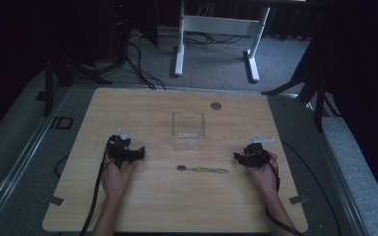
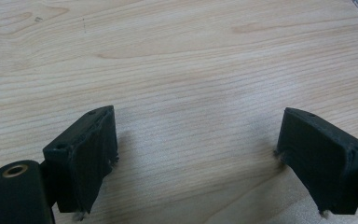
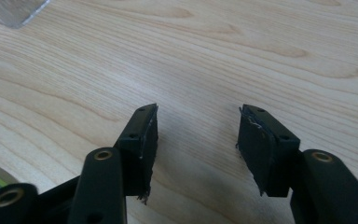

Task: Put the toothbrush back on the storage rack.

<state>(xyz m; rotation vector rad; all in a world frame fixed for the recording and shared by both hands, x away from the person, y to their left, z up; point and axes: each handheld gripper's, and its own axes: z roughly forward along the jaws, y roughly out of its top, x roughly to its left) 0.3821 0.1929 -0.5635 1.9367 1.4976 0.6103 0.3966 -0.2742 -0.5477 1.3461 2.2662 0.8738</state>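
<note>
A clear plastic box stands in the middle of the wooden table. In front of it lies a green toothbrush, flat on the wood, its dark head to the left. My left gripper rests on the table left of the toothbrush, held by a hand. My right gripper rests to the right of it. In the left gripper view the jaws of my left gripper stand wide apart over bare wood. My right gripper also stands open with only wood between its jaws.
A round grey disc is set into the table near its far edge. A corner of the clear box shows at the top left of the right gripper view. Beyond the table stand a white desk frame and floor cables.
</note>
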